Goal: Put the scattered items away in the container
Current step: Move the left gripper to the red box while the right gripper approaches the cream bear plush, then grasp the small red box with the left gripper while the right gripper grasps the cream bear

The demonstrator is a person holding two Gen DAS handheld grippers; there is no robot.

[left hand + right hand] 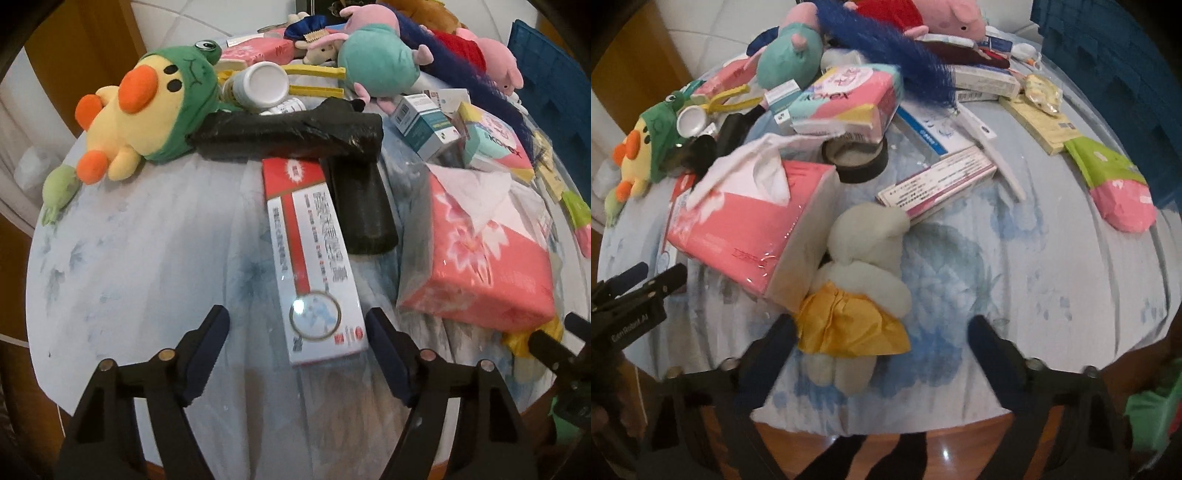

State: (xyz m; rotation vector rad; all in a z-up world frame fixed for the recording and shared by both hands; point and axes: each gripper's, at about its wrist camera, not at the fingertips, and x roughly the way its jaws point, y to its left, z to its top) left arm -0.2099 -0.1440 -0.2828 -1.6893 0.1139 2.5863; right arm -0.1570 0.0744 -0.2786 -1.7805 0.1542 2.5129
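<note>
A long red and white box lies on the pale blue cloth, its near end between the fingers of my left gripper. The jaws stand open, and the left finger is clearly apart from the box. In the right wrist view a white plush toy in a yellow skirt lies against a pink tissue pack. My right gripper is open around the toy's lower half; its left finger is at the skirt's edge and the right one stands clear. A dark blue crate stands at the far right.
Clutter fills the back of the table: a yellow duck plush in a green hood, black rolls, a white bottle, a tape roll, flat boxes, pig plushes and a green and pink pouch. The table edge runs close below both grippers.
</note>
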